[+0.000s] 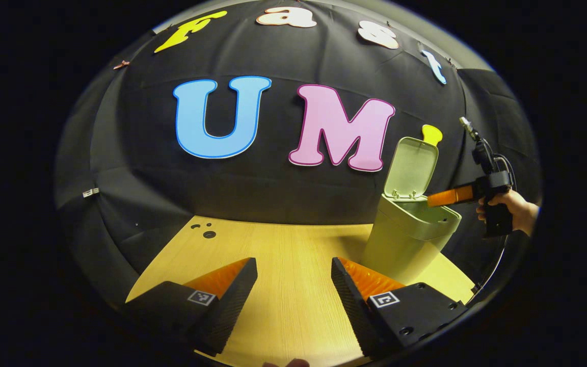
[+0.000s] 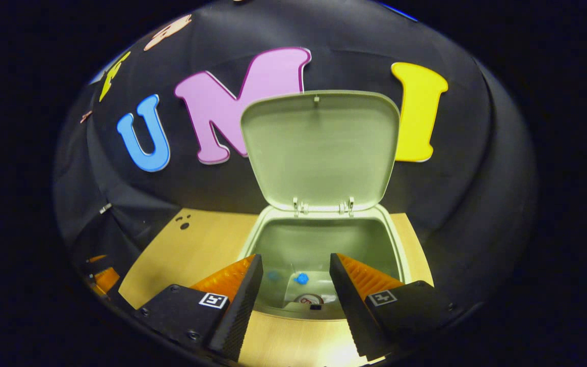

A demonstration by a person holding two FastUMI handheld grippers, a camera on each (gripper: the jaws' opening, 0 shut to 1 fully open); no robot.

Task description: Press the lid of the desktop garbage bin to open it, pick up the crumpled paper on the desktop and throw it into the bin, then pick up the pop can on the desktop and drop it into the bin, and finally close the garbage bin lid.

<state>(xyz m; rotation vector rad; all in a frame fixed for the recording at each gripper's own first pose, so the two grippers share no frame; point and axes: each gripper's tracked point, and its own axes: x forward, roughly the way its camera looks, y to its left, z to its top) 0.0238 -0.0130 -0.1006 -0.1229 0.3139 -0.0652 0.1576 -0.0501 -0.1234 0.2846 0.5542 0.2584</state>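
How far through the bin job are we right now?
Mostly done, it seems. The bin stands with its lid up, and the pop can top shows at the bottom inside; the crumpled paper I can't make out. The tabletop shows no litter in the left gripper view. The right hand-held gripper hangs open over the bin mouth, the left hand-held gripper open above the table. Left: close the lid.

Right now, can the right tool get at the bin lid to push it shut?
Probably yes. The right tool hangs open over the bin mouth, and the lid stands upright just behind it with nothing between. The left tool sits apart over the table.
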